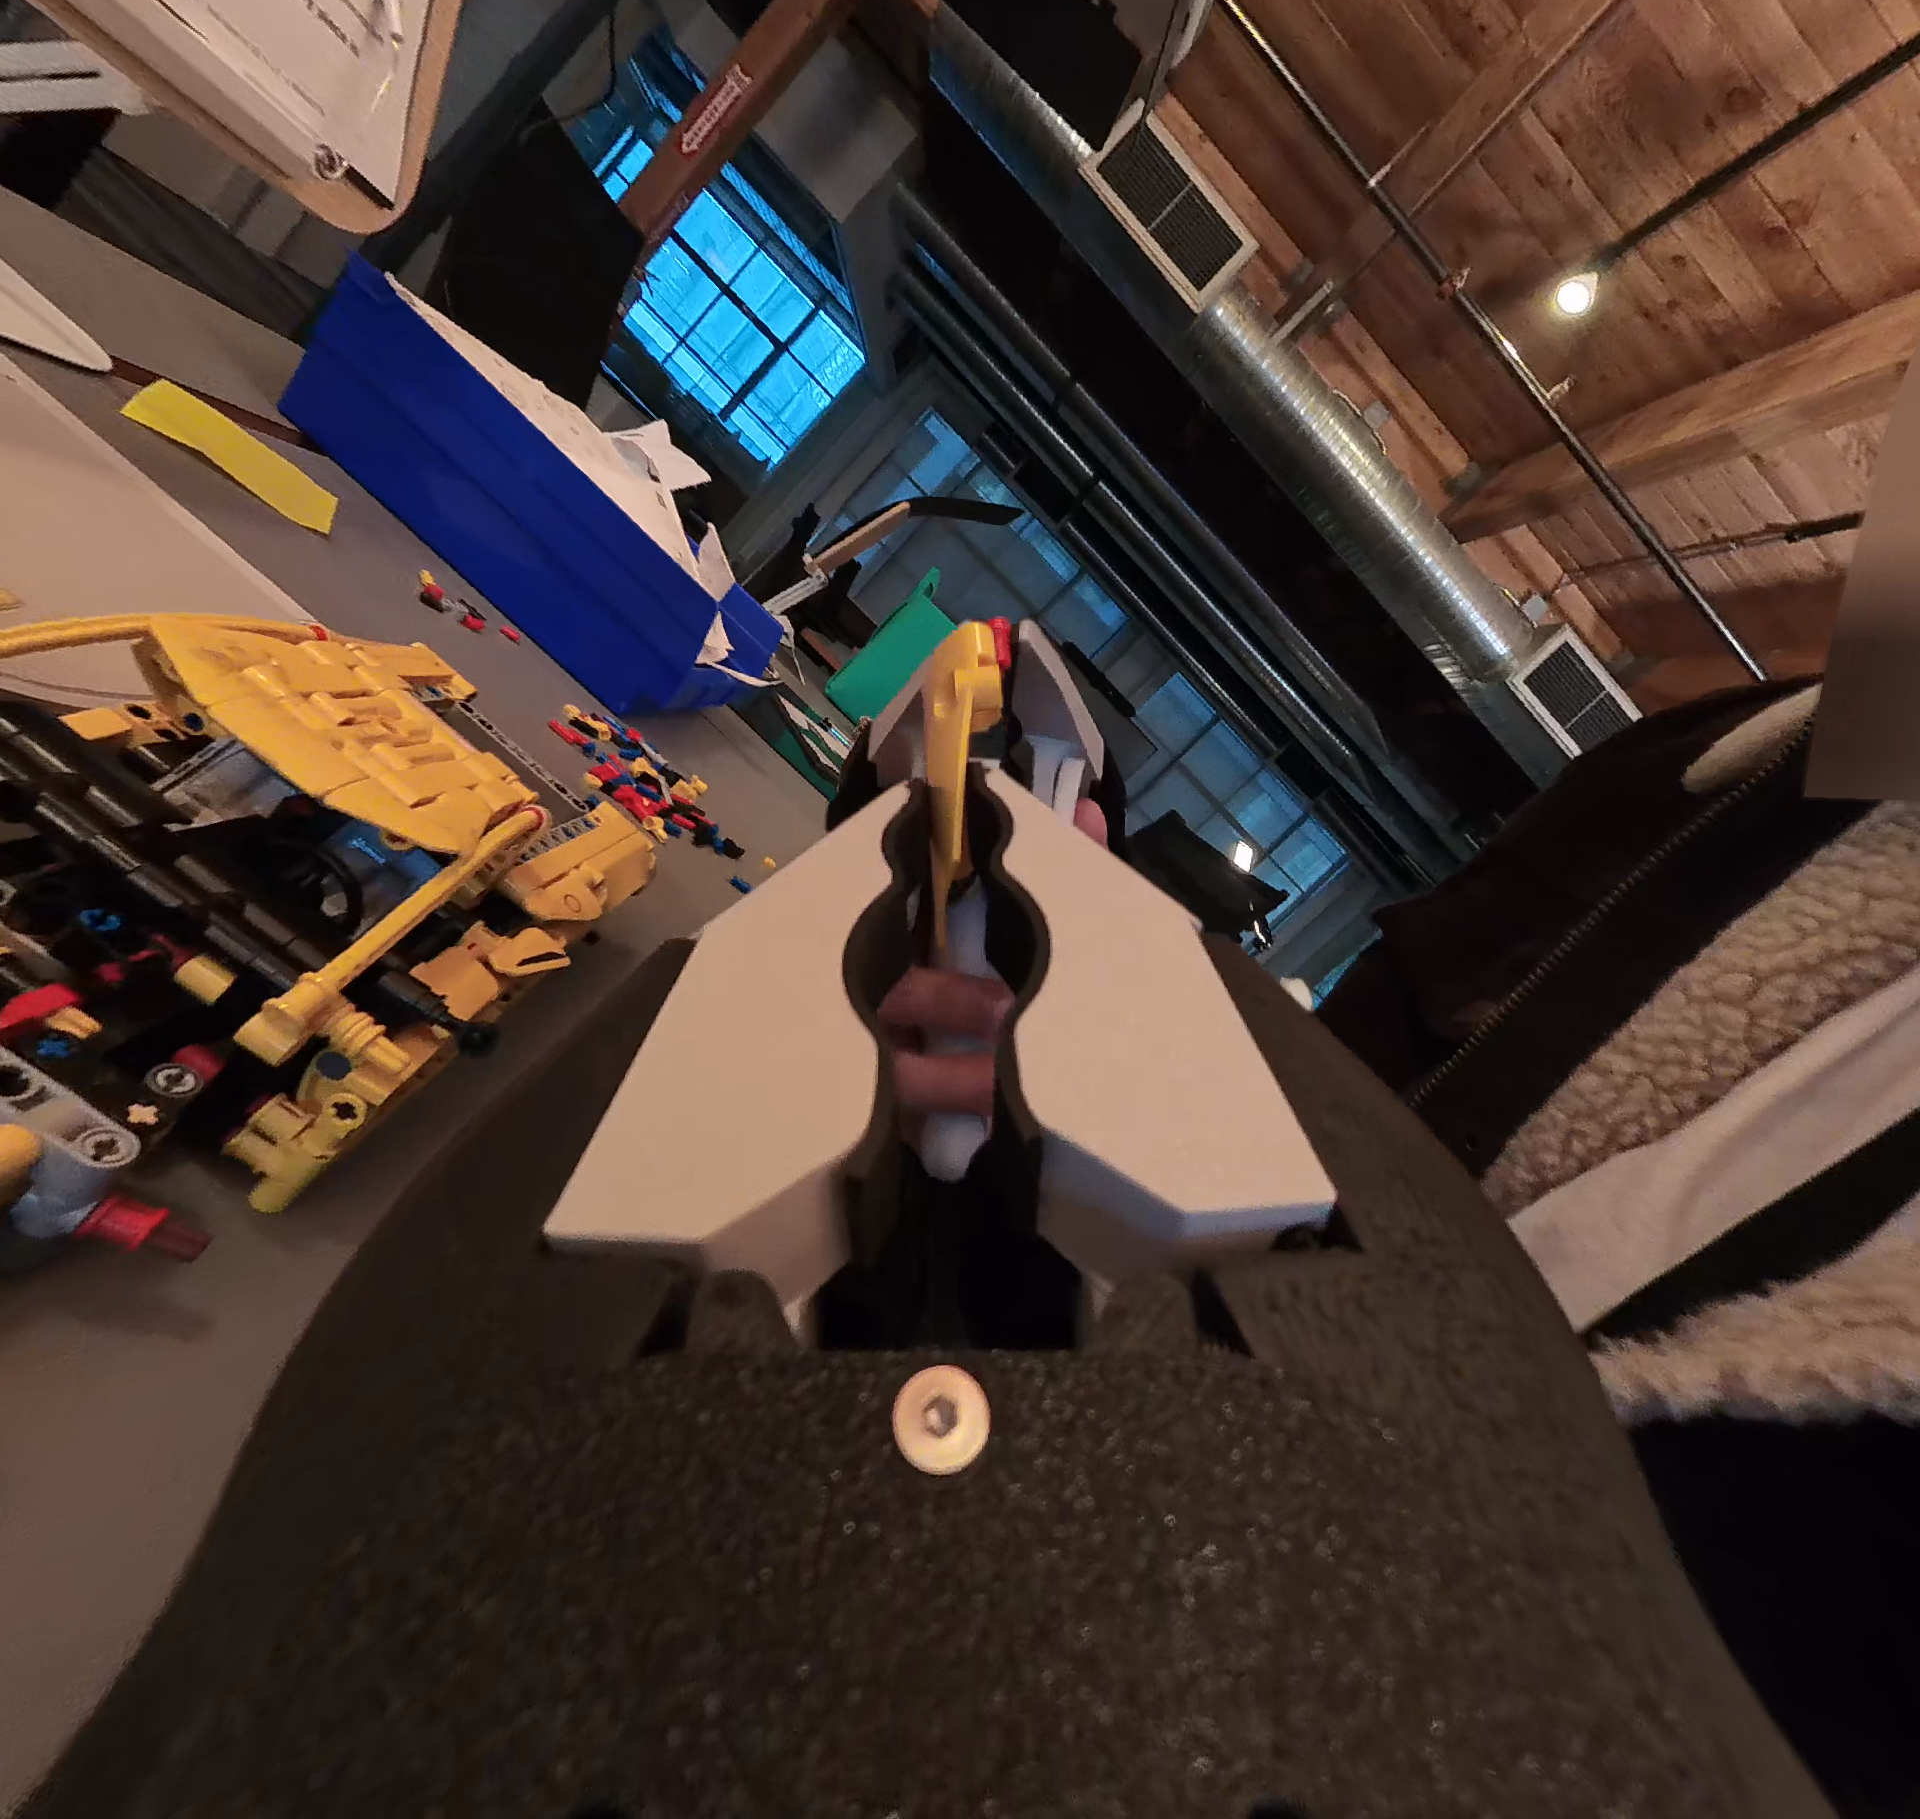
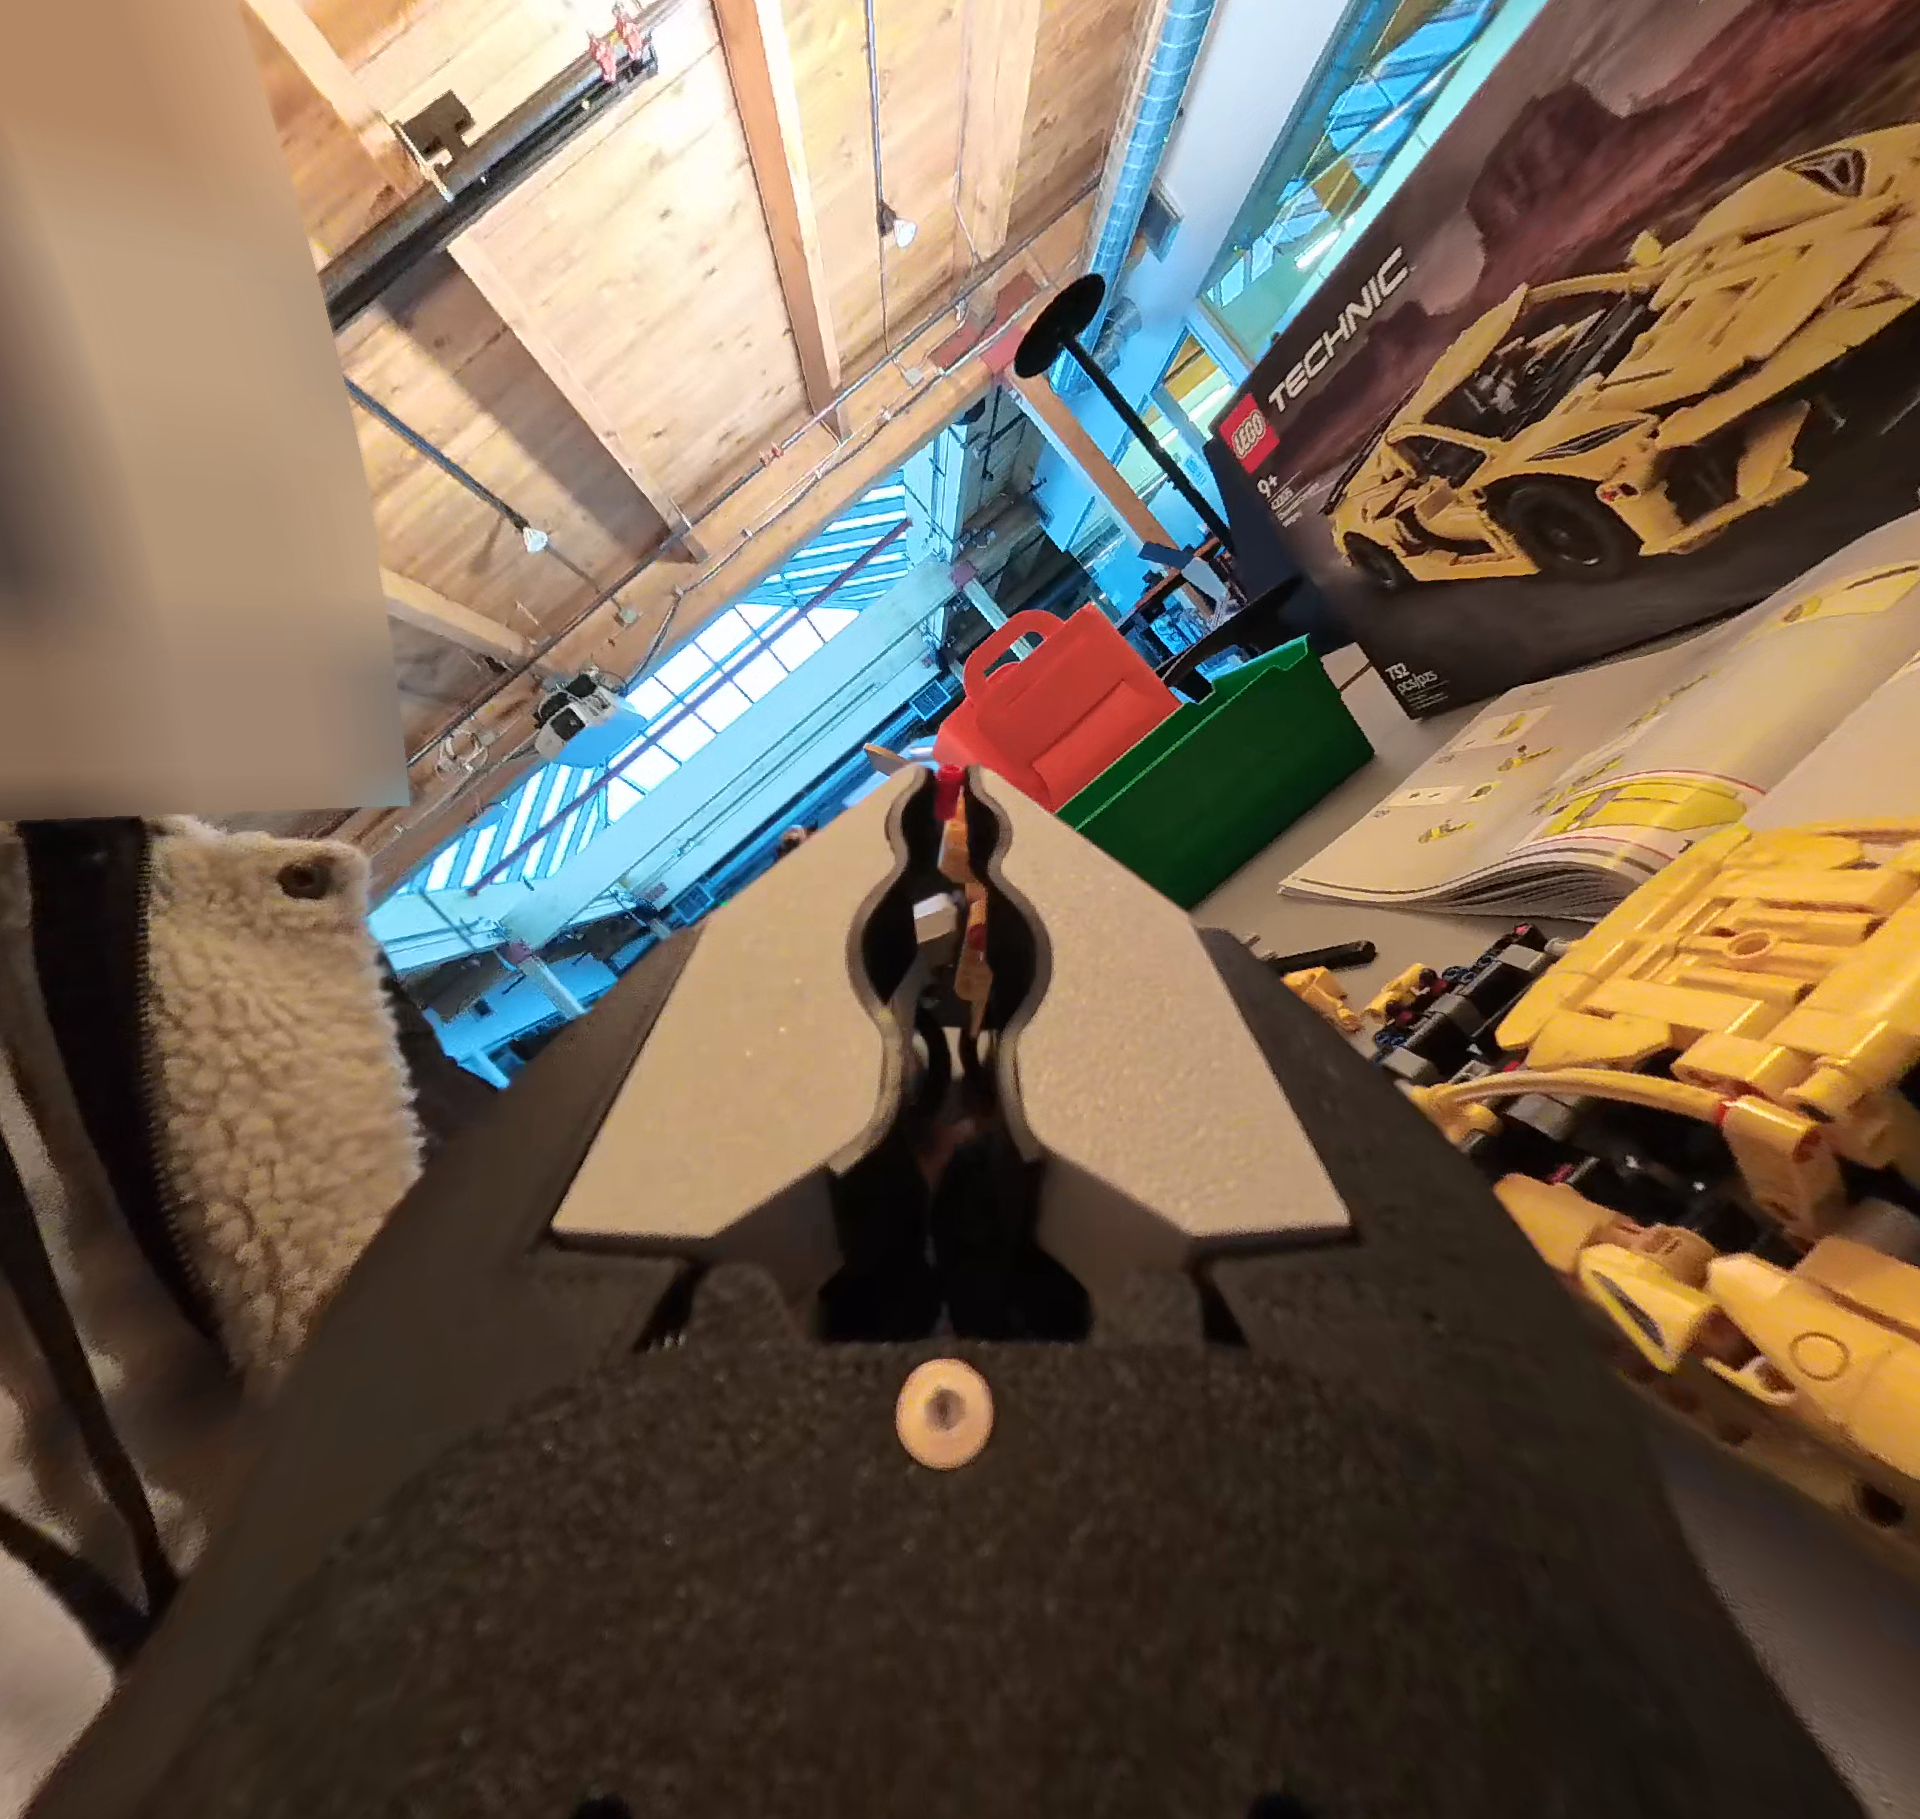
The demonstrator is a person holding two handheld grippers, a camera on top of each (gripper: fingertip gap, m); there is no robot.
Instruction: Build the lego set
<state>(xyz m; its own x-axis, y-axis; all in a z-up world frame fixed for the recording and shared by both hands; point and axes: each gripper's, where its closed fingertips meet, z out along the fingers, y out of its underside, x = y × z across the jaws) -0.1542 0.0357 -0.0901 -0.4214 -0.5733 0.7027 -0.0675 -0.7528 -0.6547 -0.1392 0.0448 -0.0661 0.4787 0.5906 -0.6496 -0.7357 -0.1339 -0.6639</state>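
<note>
Aloft, 2 tools [image 1: 940, 793] [image 2: 951, 793] pinch 1 yellow lego pc [image 1: 961, 720] w/ red pin [image 2: 945, 790].

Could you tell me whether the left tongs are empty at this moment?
No, the left tongs are closed on a yellow lego piece that sticks out past their tips.

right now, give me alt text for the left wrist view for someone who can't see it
The left claw is shut on a slim yellow plastic lego piece raised in the air, with the right claw meeting it at the far end. On the grey table to the left sit a part-built yellow lego car, scattered small pieces and a blue plastic bin.
</note>
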